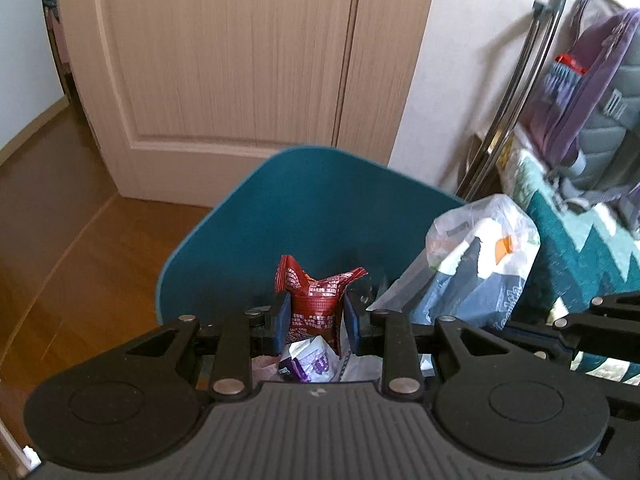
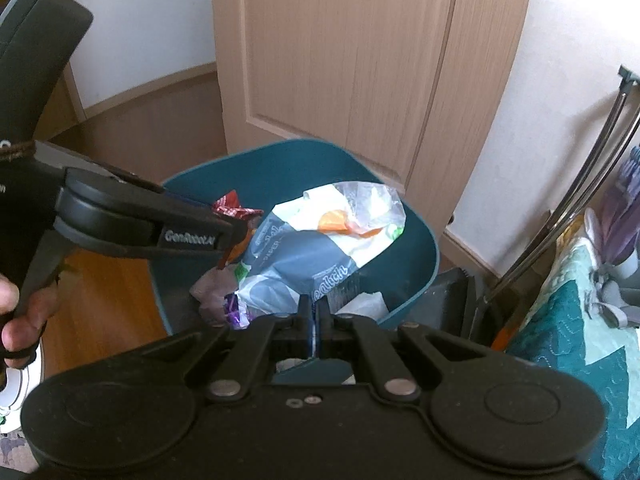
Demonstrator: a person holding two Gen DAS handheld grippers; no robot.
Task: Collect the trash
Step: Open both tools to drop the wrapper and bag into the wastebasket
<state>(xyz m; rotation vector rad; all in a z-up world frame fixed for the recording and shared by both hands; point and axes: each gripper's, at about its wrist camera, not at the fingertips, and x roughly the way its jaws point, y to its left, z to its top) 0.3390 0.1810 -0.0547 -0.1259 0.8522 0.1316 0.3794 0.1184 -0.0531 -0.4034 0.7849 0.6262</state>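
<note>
Two claws hang over the teal bin. Left claw, part open, pinches a crumpled red wrapper printed with white text. Right claw, nearly closed, grips a limp clear bag with blue, white and orange print, above the bin's litter.

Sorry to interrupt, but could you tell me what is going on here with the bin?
A person is collecting trash with two tools. The left hand-held gripper pinches a red snack wrapper over the open teal bin. The right hand-held gripper is shut on a white and blue plastic bag at the bin's mouth. Other wrappers already lie inside.
</note>
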